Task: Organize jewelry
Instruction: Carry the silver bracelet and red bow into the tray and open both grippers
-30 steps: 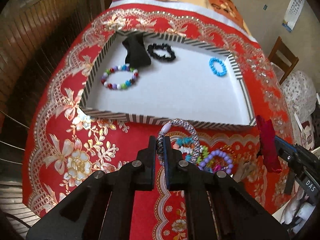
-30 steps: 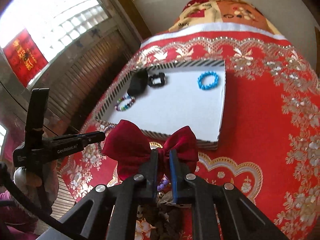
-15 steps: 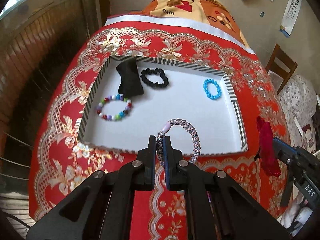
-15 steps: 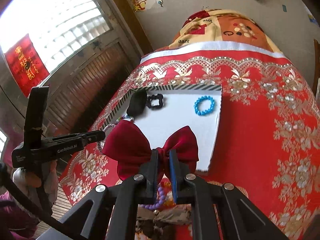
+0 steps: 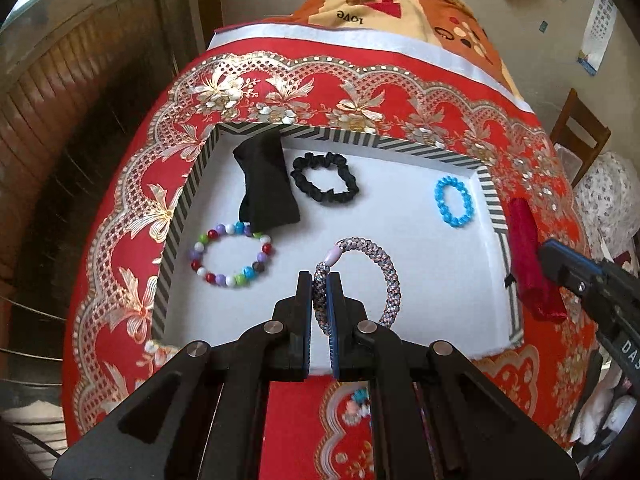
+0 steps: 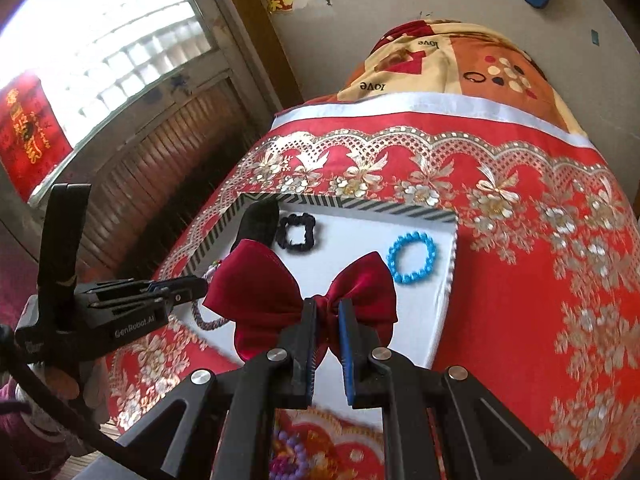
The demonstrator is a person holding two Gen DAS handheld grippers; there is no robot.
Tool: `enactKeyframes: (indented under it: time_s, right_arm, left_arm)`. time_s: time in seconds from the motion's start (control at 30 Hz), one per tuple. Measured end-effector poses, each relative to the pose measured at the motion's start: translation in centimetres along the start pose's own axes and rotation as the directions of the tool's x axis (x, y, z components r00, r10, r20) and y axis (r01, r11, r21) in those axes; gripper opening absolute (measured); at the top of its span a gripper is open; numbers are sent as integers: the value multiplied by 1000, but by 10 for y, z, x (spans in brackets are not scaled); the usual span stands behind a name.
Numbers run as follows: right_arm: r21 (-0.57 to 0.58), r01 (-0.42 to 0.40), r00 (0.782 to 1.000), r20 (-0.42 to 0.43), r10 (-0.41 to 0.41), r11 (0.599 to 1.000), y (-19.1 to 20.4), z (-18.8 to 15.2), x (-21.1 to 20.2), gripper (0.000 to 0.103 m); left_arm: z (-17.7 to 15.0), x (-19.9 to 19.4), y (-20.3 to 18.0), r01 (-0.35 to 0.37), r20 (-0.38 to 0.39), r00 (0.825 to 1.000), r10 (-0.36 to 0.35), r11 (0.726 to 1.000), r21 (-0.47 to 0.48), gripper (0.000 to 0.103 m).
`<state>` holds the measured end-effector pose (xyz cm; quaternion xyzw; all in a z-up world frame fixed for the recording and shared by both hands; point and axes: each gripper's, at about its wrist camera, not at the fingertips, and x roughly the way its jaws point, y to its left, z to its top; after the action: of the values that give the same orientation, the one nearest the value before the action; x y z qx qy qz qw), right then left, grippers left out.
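Both your grippers now hang over the white tray (image 5: 448, 280) on the red floral cloth (image 6: 520, 280); left gripper (image 5: 319, 280) pinches the braided bracelet (image 5: 390, 276), right gripper (image 6: 327, 312) the red bow (image 6: 280, 280), by the window (image 6: 100, 40)

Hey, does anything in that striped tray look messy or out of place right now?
One thing: the black bow lies askew, its lower corner overlapping the multicolored bead bracelet. The black scrunchie and blue bracelet lie apart on the tray. Nothing looks damaged.

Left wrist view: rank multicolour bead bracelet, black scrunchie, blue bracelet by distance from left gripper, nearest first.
From the left gripper:
1. Multicolour bead bracelet, just left of it in the tray.
2. Black scrunchie, straight ahead, towards the far rim.
3. Blue bracelet, far right corner.
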<state>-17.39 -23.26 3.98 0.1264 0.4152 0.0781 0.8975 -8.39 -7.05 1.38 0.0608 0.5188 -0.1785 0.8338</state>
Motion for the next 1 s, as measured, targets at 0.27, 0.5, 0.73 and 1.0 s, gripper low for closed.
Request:
enactKeyframes:
  time_s: [0.27, 0.5, 0.73, 1.0]
  right_arm:
    - [-5, 6, 999, -35, -7, 1000, -4, 33, 48, 10]
    - [-26, 42, 996, -82, -44, 999, -10, 53, 99, 10]
    - [-14, 79, 990, -117, -80, 997, -24, 64, 142, 10]
    - [15, 62, 988, -142, -59, 998, -33, 67, 172, 11]
  left_arm:
    - [19, 31, 8, -6, -47, 999, 6, 1000, -8, 6]
    - [29, 60, 11, 2, -93, 996, -3, 1000, -20, 6]
    - [39, 79, 17, 4, -118, 993, -8, 999, -39, 6]
    - [41, 88, 13, -10, -118, 993, 7, 1000, -25, 7]
